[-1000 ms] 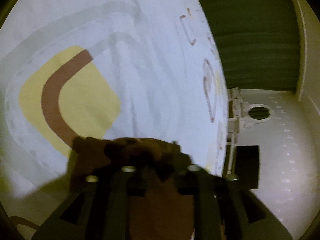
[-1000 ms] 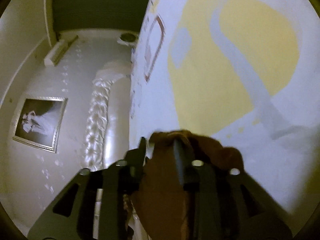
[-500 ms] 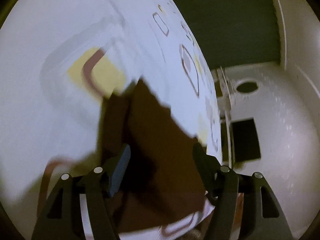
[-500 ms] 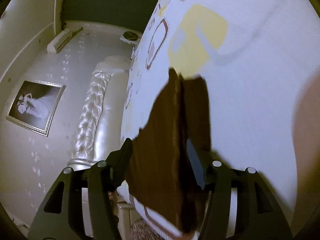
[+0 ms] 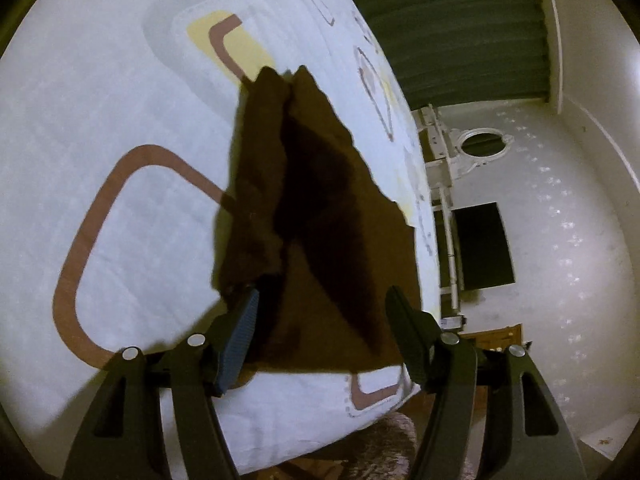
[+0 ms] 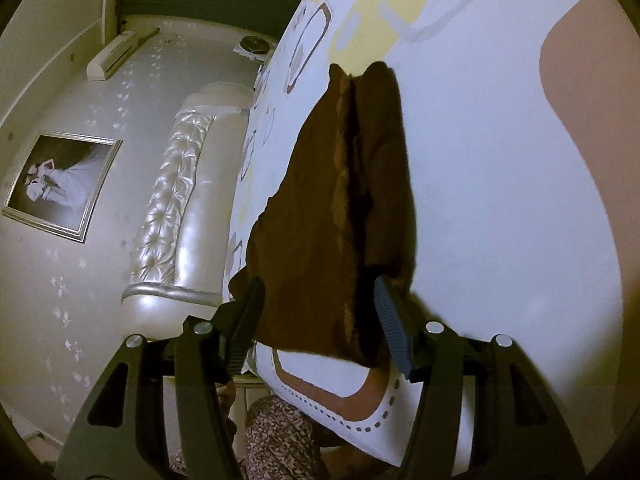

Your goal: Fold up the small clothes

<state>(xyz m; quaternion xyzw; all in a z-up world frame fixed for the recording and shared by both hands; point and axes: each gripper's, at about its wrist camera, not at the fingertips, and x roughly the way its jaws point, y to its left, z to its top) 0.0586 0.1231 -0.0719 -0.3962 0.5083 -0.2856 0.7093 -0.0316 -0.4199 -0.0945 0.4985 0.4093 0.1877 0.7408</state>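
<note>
A small dark brown garment [image 5: 320, 208] lies folded on the bed's white patterned cover [image 5: 120, 128], near the bed's near edge. Its two sides are folded in and meet along a middle seam. It also shows in the right wrist view [image 6: 336, 208]. My left gripper [image 5: 322, 316] is open and empty, raised just above the garment's near end. My right gripper [image 6: 320, 304] is open and empty too, over the same near end, fingers either side of it.
The bed cover [image 6: 500, 168] carries brown, yellow and grey rounded shapes. A padded cream headboard [image 6: 176, 208] and a framed picture [image 6: 60, 184] are on the right wrist view's left. A dark screen [image 5: 484, 248] and green curtain [image 5: 460, 28] lie beyond the bed.
Both grippers were shut on the brown garment a second ago, low against the cover. They have opened, let it go and pulled back upward; the garment now lies folded.
</note>
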